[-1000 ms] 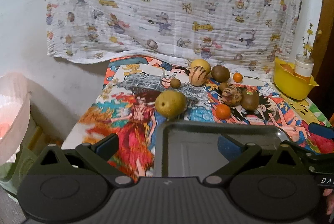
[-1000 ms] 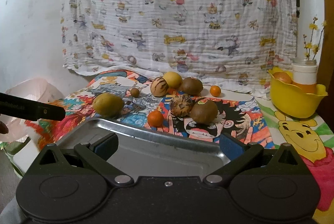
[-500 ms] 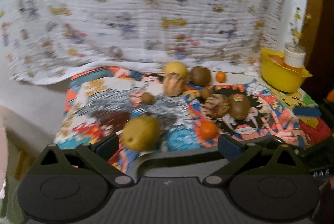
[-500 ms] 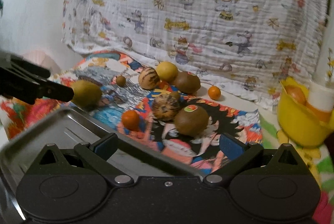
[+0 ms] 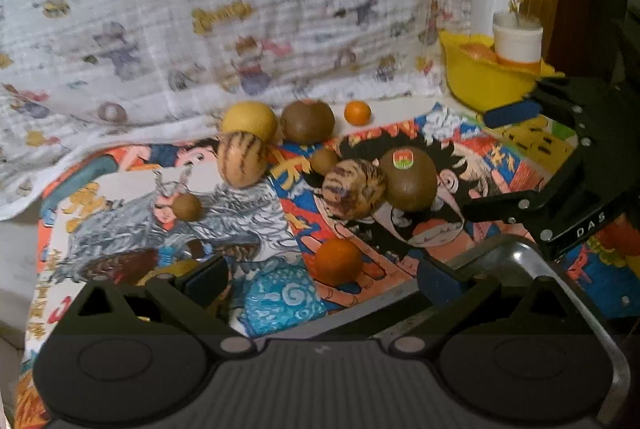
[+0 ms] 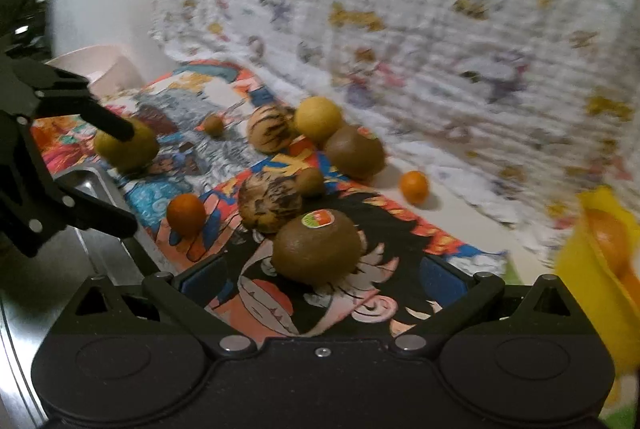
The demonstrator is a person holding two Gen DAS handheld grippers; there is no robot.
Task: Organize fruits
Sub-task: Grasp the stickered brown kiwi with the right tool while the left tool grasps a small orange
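Note:
Several fruits lie on a cartoon-print cloth. A stickered brown kiwi (image 6: 317,246) (image 5: 408,175) sits just ahead of my open right gripper (image 6: 320,279). A striped melon (image 6: 270,203), a small orange (image 6: 186,214), a second kiwi (image 6: 354,151), a yellow fruit (image 6: 318,119) and a far orange (image 6: 414,186) lie beyond. My open left gripper (image 5: 322,279) is close behind the small orange (image 5: 338,261); a yellow-green pear (image 6: 126,149) is beside its left finger, mostly hidden in the left wrist view. A metal tray (image 5: 516,257) (image 6: 90,181) lies at the near edge.
A yellow bowl (image 5: 482,81) (image 6: 600,269) holding an orange fruit and a white cup stands at the right. A printed white sheet (image 5: 240,9) hangs behind the table. A second striped melon (image 5: 242,163) and small brown fruits (image 5: 186,207) lie mid-table.
Both grippers have moved forward over the tray toward the fruits. The right one has swung toward the stickered kiwi; the left one has closed in on the small orange and pear.

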